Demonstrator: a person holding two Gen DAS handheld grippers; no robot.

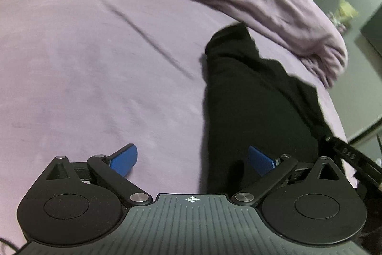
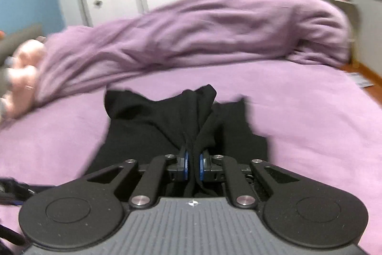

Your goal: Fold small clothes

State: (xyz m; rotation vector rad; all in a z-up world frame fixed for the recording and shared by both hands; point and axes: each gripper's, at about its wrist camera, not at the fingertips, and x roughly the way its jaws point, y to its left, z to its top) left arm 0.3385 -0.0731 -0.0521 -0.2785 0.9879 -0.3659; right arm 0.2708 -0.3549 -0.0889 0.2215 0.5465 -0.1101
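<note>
Fold barely begun: your right claw point(image 2: 193, 163) pinches black garment point(image 2: 167, 126); left claw point(image 1: 192, 159) wide, empty; bed point(image 1: 83, 63).

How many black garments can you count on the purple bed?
1: the black garment lies on the purple bed, its near edge pinched in the right hand-held gripper. Others may be hidden under the rumpled duvet.

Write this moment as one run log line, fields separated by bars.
left gripper: open, empty | right gripper: shut on black garment | surface: purple bed sheet | fold: not finished
</note>
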